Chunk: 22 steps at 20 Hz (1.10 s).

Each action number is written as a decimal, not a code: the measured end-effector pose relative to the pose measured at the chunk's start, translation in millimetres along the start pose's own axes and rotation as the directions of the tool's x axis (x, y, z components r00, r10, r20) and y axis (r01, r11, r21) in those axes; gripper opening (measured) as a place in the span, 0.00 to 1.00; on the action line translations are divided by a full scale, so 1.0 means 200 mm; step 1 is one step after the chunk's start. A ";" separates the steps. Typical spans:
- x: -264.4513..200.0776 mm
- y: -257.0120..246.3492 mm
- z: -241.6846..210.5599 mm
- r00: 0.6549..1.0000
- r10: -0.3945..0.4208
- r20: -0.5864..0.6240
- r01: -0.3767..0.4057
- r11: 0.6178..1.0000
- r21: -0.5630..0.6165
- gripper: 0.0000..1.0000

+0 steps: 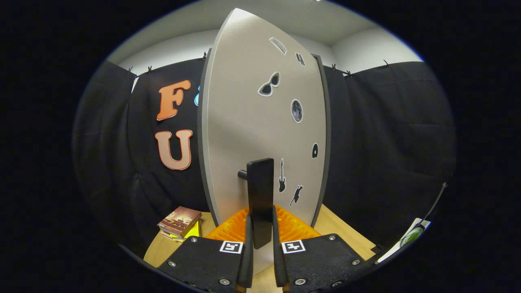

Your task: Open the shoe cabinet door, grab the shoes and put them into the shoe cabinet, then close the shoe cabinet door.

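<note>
The shoe cabinet door (252,122) is a pale grey panel with several small stickers, swung out toward me so I see its face at an angle. Its dark upright handle (260,195) stands off the panel on a short peg. My gripper (260,228) is shut on this handle, with one finger pressed on each side of its lower part. The cabinet's inside and the shoes are hidden behind the door.
A wooden table top (342,232) lies under the cabinet. A small stack of books (180,221) sits on it to the left of the door. Black cloth walls close in the booth all round. A white card (411,236) lies at the table's right edge.
</note>
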<state>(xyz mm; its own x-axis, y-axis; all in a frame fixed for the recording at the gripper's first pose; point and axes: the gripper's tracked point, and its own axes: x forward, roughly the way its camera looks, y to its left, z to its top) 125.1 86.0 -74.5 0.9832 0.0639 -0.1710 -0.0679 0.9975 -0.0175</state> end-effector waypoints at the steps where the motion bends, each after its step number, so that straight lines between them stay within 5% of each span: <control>1: -0.02 -0.03 0.00 1.000 -0.012 -0.002 0.012 1.000 0.004 0.20; 22: -0.17 -0.71 -0.06 0.955 -0.297 0.007 0.296 0.953 0.063 0.19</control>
<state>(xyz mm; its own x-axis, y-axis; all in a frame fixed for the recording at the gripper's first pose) 98.4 -58.9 -78.3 0.9602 -0.2351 -0.1508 0.2370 0.9715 -0.0055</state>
